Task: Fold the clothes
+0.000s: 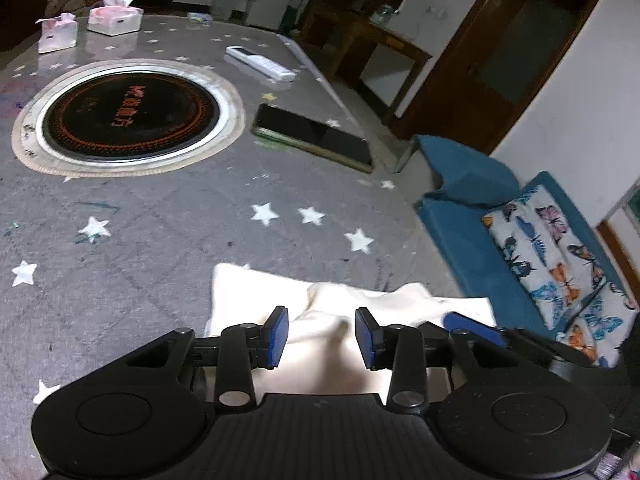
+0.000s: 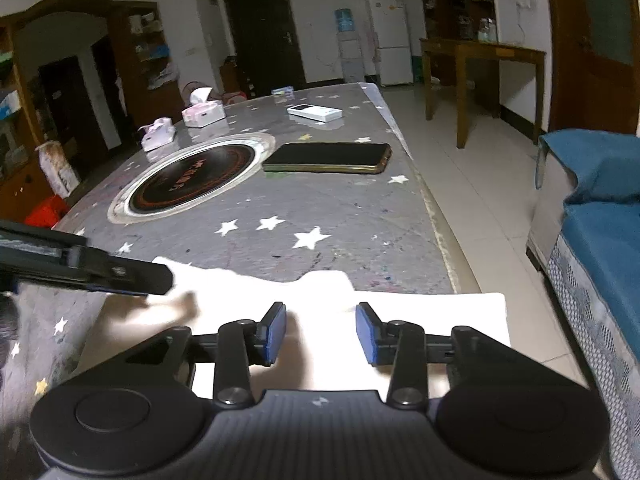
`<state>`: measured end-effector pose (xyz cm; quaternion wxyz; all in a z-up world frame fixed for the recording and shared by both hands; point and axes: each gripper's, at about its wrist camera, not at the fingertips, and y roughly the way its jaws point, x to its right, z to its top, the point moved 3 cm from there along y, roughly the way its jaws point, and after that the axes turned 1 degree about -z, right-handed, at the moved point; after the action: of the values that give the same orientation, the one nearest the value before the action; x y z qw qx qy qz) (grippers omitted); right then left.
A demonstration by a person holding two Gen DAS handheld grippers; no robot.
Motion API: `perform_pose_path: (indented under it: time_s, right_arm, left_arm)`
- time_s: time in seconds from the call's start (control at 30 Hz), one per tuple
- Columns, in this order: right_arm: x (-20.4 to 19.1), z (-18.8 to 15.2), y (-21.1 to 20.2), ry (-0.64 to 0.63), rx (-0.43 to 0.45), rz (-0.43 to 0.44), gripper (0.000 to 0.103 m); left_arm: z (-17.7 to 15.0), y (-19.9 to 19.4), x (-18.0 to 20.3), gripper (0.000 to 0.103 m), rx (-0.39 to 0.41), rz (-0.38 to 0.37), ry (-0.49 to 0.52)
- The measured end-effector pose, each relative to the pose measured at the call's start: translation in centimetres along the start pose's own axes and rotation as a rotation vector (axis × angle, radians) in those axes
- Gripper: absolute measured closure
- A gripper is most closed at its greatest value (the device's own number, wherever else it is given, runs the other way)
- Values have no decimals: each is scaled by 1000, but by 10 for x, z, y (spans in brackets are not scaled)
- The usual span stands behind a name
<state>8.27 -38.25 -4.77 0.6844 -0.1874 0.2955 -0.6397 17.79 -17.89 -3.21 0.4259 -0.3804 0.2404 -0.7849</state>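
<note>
Cream cloth lies rumpled at the tabletop's near edge, directly beneath both claws; soft and light, it looks best pinched at a corner or hem. Left claw and right claw gape wide, gripping nothing. Ahead lies a phone.

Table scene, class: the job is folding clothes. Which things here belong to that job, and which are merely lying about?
Belong to the job:
- cream garment at the table's near edge
- left gripper, open above it
- right gripper, open above it

Just lying about:
- phone
- remote control
- two tissue boxes
- round hob set in the table
</note>
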Motion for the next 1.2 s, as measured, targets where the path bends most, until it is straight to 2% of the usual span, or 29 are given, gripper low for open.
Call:
perform_pose_path:
  time_s: [0.1, 0.4, 0.63, 0.9, 1.03, 1.2]
  right_arm:
    - [-7, -2, -7, -24, -5, 12, 55]
    - [-30, -12, -26, -93, -18, 62, 42]
    - [-54, -24, -41, -163, -14, 80, 36]
    - [-69, -40, -46, -215, -33, 75, 35]
    - [-72, -43, -54, -208, -19, 65, 27]
    - [-71, -46, -63, -188, -7, 48, 20]
  left_arm:
    - [-2, -1, -4, 63, 1, 10, -9]
    - [-15, -29, -3, 63, 27, -9, 10]
    - [-38, -51, -5, 63, 36, -1, 36]
    - [-62, -58, -10, 63, 23, 29, 58]
    - [-68, -60, -15, 63, 13, 39, 39]
    - [-75, -70, -13, 55, 24, 37, 35]
